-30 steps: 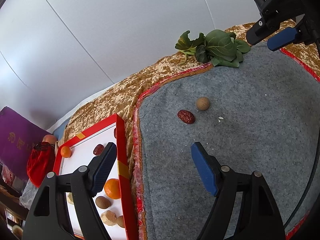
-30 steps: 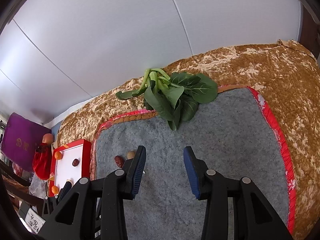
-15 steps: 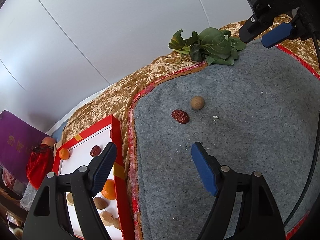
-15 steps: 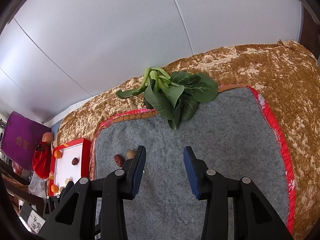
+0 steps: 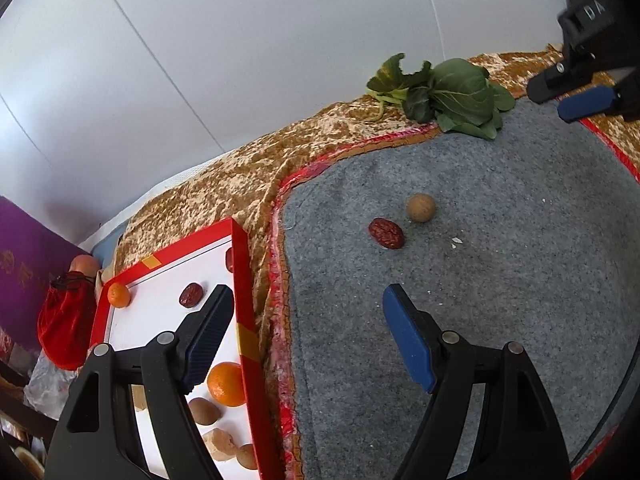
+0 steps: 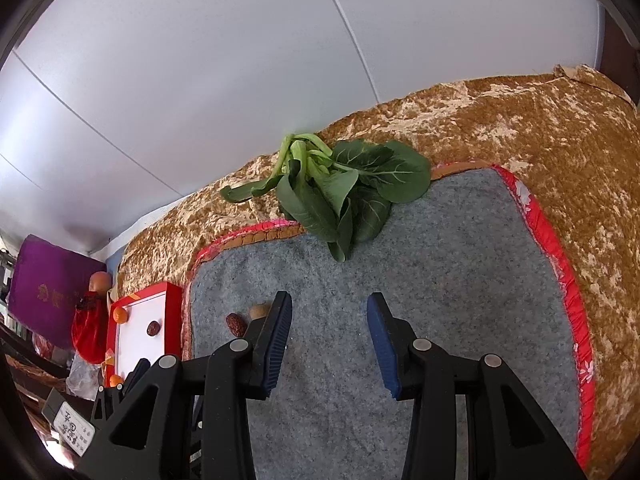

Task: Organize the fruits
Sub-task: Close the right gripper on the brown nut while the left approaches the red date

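A red date (image 5: 385,233) and a round tan nut (image 5: 420,208) lie side by side on the grey felt mat (image 5: 500,264). They also show small in the right wrist view: the date (image 6: 235,324) and the nut (image 6: 259,311), partly behind a finger. A red-rimmed white tray (image 5: 160,312) at the left holds two oranges (image 5: 226,384), a date (image 5: 190,295) and several brown fruits. My left gripper (image 5: 306,340) is open and empty, above the tray's right edge and the mat. My right gripper (image 6: 328,344) is open and empty over the mat.
A bunch of green leafy vegetable (image 6: 340,196) lies at the mat's far edge on the gold cloth (image 6: 540,128). A red pouch (image 5: 64,320), a peach-coloured fruit (image 5: 84,266) and a purple box (image 6: 44,288) sit left of the tray. A white wall stands behind.
My left gripper has shifted a little, so the date and nut sit slightly farther right and the tray shows more. The right gripper has barely moved.
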Demonstrator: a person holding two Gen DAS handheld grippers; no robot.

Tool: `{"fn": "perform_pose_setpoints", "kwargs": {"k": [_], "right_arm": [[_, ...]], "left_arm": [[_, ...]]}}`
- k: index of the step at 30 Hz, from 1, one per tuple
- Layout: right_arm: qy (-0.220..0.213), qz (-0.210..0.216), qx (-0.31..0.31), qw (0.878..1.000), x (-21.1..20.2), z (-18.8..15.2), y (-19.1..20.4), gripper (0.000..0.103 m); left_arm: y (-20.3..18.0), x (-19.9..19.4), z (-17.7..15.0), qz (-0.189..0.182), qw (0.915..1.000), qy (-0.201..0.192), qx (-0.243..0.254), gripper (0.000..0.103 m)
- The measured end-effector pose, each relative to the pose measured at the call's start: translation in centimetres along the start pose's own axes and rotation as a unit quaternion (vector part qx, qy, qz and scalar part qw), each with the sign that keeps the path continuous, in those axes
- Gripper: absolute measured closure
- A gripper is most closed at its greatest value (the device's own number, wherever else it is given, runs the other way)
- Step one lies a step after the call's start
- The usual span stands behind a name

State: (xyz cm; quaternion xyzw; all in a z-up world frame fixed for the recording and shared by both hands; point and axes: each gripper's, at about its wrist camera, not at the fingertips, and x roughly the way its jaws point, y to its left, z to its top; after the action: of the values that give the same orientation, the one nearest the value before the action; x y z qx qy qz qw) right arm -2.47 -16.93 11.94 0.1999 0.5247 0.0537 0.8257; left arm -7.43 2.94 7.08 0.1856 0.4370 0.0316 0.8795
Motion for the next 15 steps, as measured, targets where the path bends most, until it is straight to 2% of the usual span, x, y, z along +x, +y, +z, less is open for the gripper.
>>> {"fn": "perform_pose_setpoints", "kwargs": {"k": [6,11,15], "right_arm": [[0.029,0.028,0.021,0.999,2.3,0.1,0.3,0.062],[0.058,0.048,0.012,0.997,4.7,-0.8,2.8,0.062],[0.074,0.046,-0.008,0.996,7.1,-1.5,5.1,0.062]], "left_arm": [[2.7,0.9,0.1,-0.023,0.999,0.013,-0.035,0.026],[3.3,1.9,0.3,-0.054,0.997,0.026,-0.05,0.026],[3.3,1.6,0.3,-0.062,0.9961,0.024,-0.057,0.026]]}}
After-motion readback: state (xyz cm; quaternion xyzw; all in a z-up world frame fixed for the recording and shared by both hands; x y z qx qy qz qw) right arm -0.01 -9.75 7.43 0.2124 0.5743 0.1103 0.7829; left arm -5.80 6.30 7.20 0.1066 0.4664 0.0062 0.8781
